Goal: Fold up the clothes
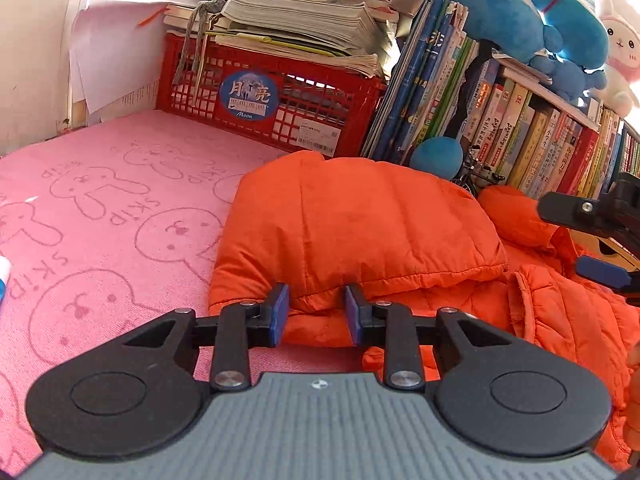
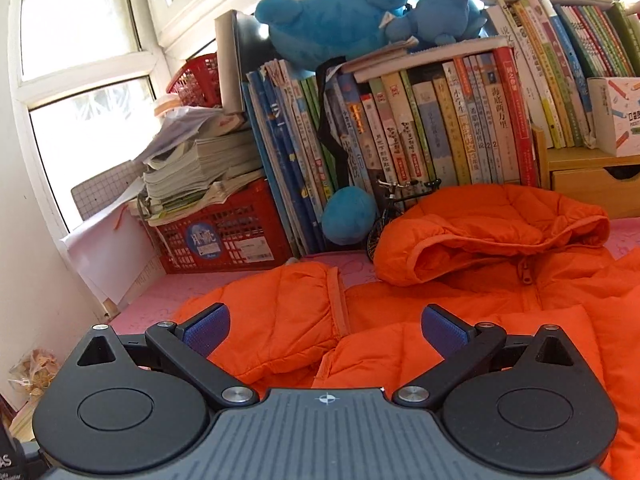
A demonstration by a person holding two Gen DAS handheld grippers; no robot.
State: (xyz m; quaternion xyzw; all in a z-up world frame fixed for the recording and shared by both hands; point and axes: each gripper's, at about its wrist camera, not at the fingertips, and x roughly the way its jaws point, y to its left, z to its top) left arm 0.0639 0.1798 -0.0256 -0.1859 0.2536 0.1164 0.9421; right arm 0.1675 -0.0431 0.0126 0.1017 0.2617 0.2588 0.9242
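An orange puffer jacket (image 1: 360,232) lies on the pink rabbit-print cloth (image 1: 100,208). One sleeve is folded over its body. My left gripper (image 1: 316,312) stands half open at the jacket's near edge, with a fold of orange fabric between its blue pads (image 1: 280,312). I cannot tell whether the pads press it. My right gripper (image 2: 324,332) is wide open and empty above the folded sleeves (image 2: 280,320). It also shows at the right edge of the left wrist view (image 1: 592,232). The hood (image 2: 492,232) lies at the far side by the books.
A red crate (image 1: 264,100) stacked with papers stands at the back left. A row of books (image 2: 420,128) with blue plush toys (image 2: 360,8) on top lines the back. A small model bicycle (image 2: 396,204) and a wooden drawer unit (image 2: 592,184) stand behind the hood.
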